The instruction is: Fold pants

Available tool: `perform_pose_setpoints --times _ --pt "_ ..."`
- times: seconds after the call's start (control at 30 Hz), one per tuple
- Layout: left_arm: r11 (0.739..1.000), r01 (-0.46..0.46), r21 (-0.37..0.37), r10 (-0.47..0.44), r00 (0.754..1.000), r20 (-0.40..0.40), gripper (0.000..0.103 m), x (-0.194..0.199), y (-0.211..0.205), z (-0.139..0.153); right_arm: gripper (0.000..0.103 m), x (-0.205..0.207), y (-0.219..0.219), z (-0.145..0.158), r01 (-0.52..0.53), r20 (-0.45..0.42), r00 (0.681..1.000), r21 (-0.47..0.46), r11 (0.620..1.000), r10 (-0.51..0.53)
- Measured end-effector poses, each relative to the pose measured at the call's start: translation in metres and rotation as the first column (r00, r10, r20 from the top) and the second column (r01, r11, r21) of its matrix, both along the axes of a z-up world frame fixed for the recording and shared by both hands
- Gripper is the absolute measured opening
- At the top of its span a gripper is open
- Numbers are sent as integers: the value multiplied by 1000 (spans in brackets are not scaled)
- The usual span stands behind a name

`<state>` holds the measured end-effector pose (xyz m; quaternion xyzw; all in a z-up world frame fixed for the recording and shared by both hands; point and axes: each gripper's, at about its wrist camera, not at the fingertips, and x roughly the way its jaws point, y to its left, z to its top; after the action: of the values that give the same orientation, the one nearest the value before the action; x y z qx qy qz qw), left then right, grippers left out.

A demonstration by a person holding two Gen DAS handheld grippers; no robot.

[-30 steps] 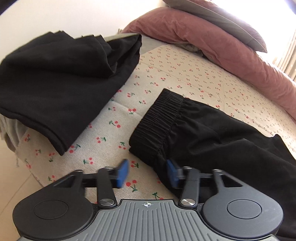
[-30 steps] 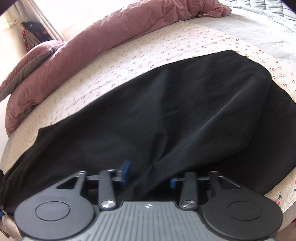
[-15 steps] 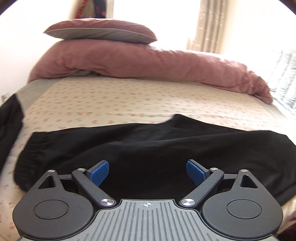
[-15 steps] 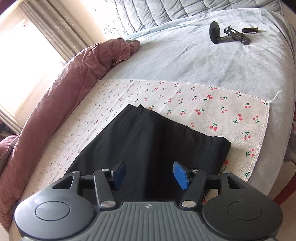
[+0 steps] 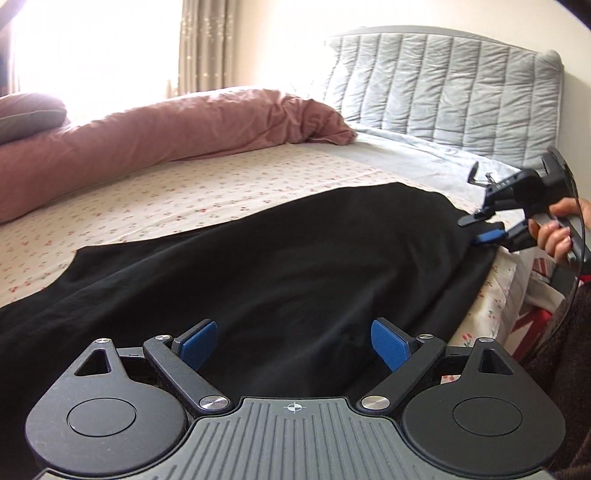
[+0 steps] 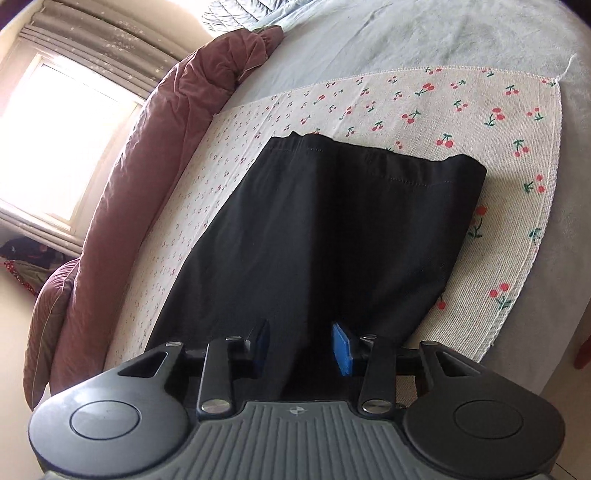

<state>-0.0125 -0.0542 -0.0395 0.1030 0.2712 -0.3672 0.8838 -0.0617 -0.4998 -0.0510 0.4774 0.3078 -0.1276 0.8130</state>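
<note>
Toward twelve o'clock from the right gripper (image 6: 300, 347), fingers spread, pants (image 6: 332, 229) run lengthwise; left gripper (image 5: 293, 345) gapes wide

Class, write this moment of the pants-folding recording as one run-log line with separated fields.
task: fold pants | pants: flat on cherry-print cloth | left gripper: open, above pants | right gripper: open, over leg end | fold: not yet started

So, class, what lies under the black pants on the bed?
The black fabric pants lie on a cream cherry-print cloth spread over a grey bedsheet. Anything directly beneath the pants is covered.
</note>
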Motion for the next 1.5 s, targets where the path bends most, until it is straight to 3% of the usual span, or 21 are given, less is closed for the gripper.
perform_pose_setpoints --times 0.2,0.33,0.47,0.57,0.67,0.83,0.97,1.13,1.3,1.4,1.5 --pt "991 125 37 -125 992 -19 82 -9 -14 -10 42 14 6 -8 -54 52 997 80 995 50" --pt "990 129 61 -124 989 -78 68 -2 -17 -18 42 12 -3 -2 41 110 993 47 998 -46" --pt "991 123 60 -117 989 -96 60 3 -17 -21 41 10 -18 3 124 192 973 27 992 -127" --pt "990 127 57 -121 988 -99 57 3 -15 -21 39 8 -23 8 183 232 958 -37 982 -170" --pt "989 136 57 -130 987 -96 50 2 -15 -21 31 11 -26 10 230 204 958 -118 966 -203" --pt "987 149 59 -143 985 -94 44 1 -16 -20 3 11 -32 1 271 114 961 -206 940 -252" --pt "986 152 65 -147 986 -78 28 0 -17 -21 2 13 -23 4 229 60 973 -335 914 -222" --pt "985 168 34 -165 983 -81 2 1 -13 -18 1 15 -1 21 176 39 982 -522 834 -183" --pt "983 178 -43 -182 974 -137 0 3 -1 -11 1 8 9 25 123 -30 983 -621 774 -180" --pt "979 186 -86 -199 965 -169 0 3 7 -9 1 1 7 23 105 -66 981 -621 777 -185" --pt "978 193 -81 -204 964 -169 0 0 7 -11 1 -4 5 19 89 -91 979 -613 785 -182"
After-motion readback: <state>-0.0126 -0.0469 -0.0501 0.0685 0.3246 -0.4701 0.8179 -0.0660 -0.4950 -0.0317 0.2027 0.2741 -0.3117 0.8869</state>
